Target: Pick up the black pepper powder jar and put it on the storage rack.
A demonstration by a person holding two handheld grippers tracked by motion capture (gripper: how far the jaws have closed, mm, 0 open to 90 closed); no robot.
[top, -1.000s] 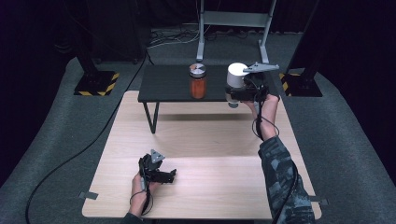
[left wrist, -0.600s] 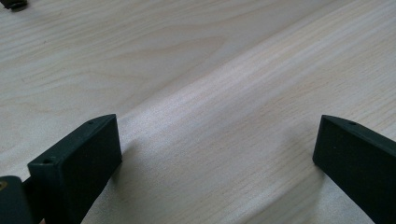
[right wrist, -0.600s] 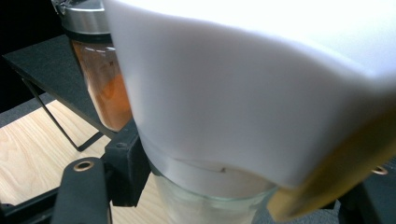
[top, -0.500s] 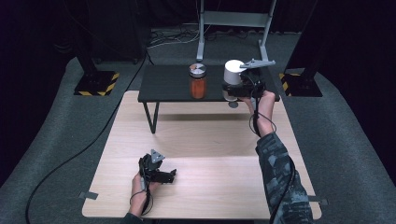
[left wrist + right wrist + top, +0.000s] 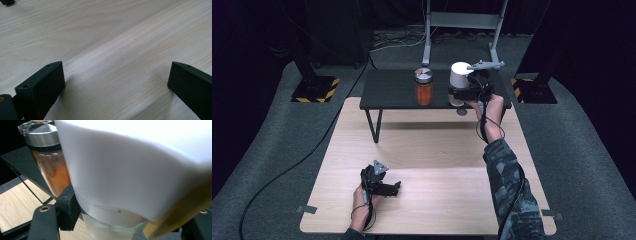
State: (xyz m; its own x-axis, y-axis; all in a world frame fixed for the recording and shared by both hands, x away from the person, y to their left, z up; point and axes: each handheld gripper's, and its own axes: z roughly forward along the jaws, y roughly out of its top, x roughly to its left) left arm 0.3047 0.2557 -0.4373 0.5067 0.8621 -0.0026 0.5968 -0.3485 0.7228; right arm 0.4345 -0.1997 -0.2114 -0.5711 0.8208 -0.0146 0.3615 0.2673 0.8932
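The right gripper (image 5: 460,93) is clamped on a white-lidded clear glass jar (image 5: 458,80), holding it at the right end of the low black desk (image 5: 387,92), near its front edge. A glass jar of orange powder with a silver metal lid (image 5: 423,87) stands just to its left. The left gripper (image 5: 396,187) rests on the pale wooden desk (image 5: 437,150), jaws wide apart with bare wood between them.
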